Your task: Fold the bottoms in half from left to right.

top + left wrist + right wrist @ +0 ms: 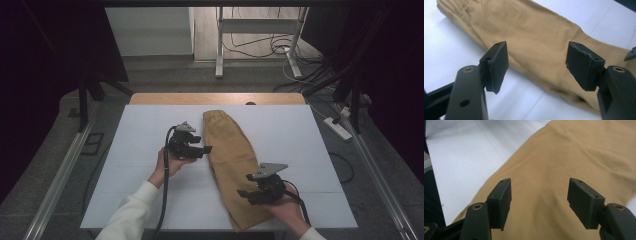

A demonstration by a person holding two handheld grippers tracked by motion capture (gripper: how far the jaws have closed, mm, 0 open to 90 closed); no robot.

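High view: trousers (pixel 232 160) in tan cloth lie folded lengthwise on the white table (pixel 300 135), the gathered waistband at the far end and the hem near the front edge.
Left side, high view: we see the left gripper (pixel 205 149) held in a hand (pixel 170 162) just beside the trousers' left edge, its jaws pointing at the cloth; a white sleeve (pixel 130 212) and a black cable (pixel 164 200) run back to the bottom of the picture.
Right side, high view: we see the right gripper (pixel 243 194) above the lower part of the trousers, its jaws pointing left over the cloth.
Left gripper view: we look along two black jaws standing well apart with nothing between them; the left gripper (pixel 536 65) points at the long edge of the trousers (pixel 531 37), where tan cloth meets white table (pixel 454 52).
Right gripper view: we find the jaws wide apart and gripping nothing; the right gripper (pixel 539 195) hangs over the trousers (pixel 564 157), with a strip of table (pixel 461 157) at upper left. Whether the pads touch the cloth we cannot tell.
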